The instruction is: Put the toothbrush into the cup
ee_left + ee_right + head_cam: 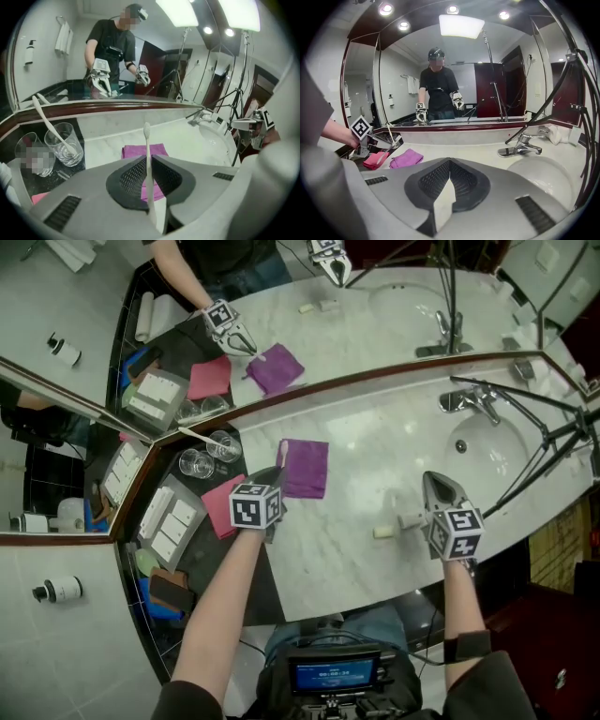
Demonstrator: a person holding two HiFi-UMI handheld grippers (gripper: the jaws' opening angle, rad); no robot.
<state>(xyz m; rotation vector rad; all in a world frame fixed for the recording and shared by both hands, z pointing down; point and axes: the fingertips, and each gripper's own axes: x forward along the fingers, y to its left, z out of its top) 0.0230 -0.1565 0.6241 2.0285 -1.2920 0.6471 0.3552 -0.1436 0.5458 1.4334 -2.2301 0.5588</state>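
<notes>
A: How is the toothbrush [147,154] held now?

B: It is clamped between the jaws of the left gripper [274,482], bristle end sticking out forward, over the purple cloth [306,467]. The right gripper [449,174] is closed on a flat white piece [442,206]; what it is cannot be told.

A: How should the step be done well?

B: The brush should be carried to the empty-looking glass [196,463], its free end lowered inside the rim, and only then released. The neighbouring glass [64,143], where another brush is already standing, should not be knocked.
</notes>
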